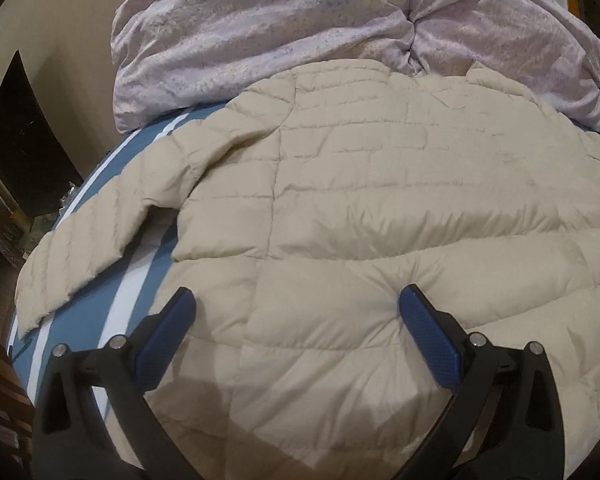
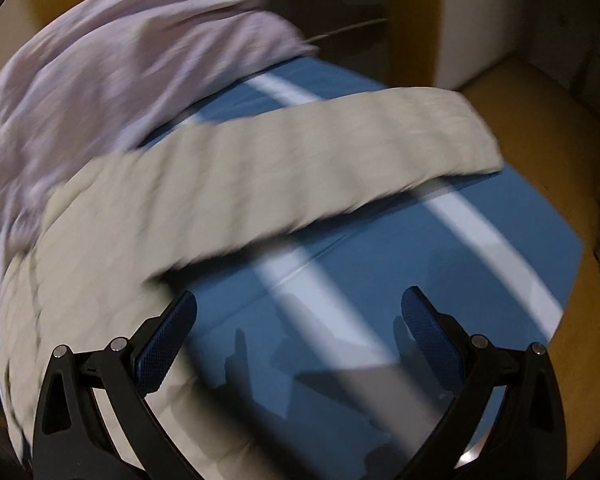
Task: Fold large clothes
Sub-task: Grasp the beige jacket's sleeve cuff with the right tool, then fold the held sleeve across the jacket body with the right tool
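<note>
A beige quilted puffer jacket (image 1: pixel 360 184) lies spread flat on a blue bed sheet with white stripes (image 1: pixel 84 320). Its left sleeve (image 1: pixel 88 248) runs out toward the bed's left edge. My left gripper (image 1: pixel 296 300) hovers open over the jacket's lower body, nothing between its blue pads (image 1: pixel 428 332). In the right wrist view, which is blurred by motion, the jacket's right sleeve (image 2: pixel 300 168) stretches across the sheet (image 2: pixel 400 272) toward the bed's far right edge. My right gripper (image 2: pixel 298 300) is open above bare sheet, just right of the jacket's body (image 2: pixel 72 288).
A crumpled lilac duvet (image 1: pixel 300 28) is piled at the far end of the bed, also seen as the duvet (image 2: pixel 112 60) at upper left. Dark furniture (image 1: pixel 24 140) stands left of the bed. A wooden floor (image 2: pixel 540 120) borders the bed's right edge.
</note>
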`<state>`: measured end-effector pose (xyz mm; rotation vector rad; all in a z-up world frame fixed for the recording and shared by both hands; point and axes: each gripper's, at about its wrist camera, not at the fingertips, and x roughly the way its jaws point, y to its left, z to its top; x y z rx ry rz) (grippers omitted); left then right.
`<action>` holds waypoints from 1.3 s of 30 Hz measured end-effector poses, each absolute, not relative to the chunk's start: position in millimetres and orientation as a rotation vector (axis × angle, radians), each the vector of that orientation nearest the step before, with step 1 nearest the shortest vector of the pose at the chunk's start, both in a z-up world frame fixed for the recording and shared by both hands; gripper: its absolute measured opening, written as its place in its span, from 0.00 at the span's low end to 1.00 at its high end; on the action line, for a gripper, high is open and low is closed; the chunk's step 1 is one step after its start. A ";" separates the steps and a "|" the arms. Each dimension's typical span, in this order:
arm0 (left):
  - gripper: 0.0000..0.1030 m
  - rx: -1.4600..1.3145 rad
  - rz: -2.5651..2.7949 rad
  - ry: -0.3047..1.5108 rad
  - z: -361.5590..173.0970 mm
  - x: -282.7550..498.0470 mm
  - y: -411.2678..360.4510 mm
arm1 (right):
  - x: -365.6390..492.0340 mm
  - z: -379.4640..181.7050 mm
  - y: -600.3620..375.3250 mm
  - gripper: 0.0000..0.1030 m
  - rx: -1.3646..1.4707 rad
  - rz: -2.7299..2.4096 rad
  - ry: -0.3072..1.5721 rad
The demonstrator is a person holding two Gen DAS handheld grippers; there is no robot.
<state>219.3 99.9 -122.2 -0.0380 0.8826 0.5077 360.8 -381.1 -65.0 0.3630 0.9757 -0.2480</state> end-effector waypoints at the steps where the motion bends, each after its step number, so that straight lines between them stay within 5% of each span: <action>1: 0.98 -0.036 0.509 0.881 -122.9 219.5 99.9 | 367.6 -66.5 -395.4 0.99 0.374 -0.286 0.969; 7: 0.98 -0.039 0.504 0.911 -129.2 223.1 100.7 | 400.8 -76.6 -474.3 0.98 0.421 -0.517 0.929; 12: 0.98 -0.061 0.496 0.915 -130.1 222.2 102.9 | 421.6 -92.4 -526.0 0.80 0.486 -0.627 0.928; 20: 0.98 -0.086 0.486 0.918 -130.4 222.2 106.0 | 419.6 -98.4 -545.8 0.68 0.535 -0.628 0.932; 22: 0.98 -0.089 0.485 0.918 -130.3 222.2 106.1 | 417.4 -98.4 -540.8 0.57 0.490 -0.642 0.927; 26: 0.98 -0.101 0.479 0.919 -130.8 221.5 107.0 | 411.8 -96.6 -529.3 0.15 0.427 -0.596 0.912; 27: 0.98 -0.105 0.478 0.920 -130.8 221.9 107.7 | 412.9 -95.2 -527.5 0.12 0.433 -0.569 0.910; 39: 0.98 -0.142 0.462 0.922 -131.4 221.5 112.0 | 435.9 -27.9 -419.9 0.10 0.192 -0.357 0.772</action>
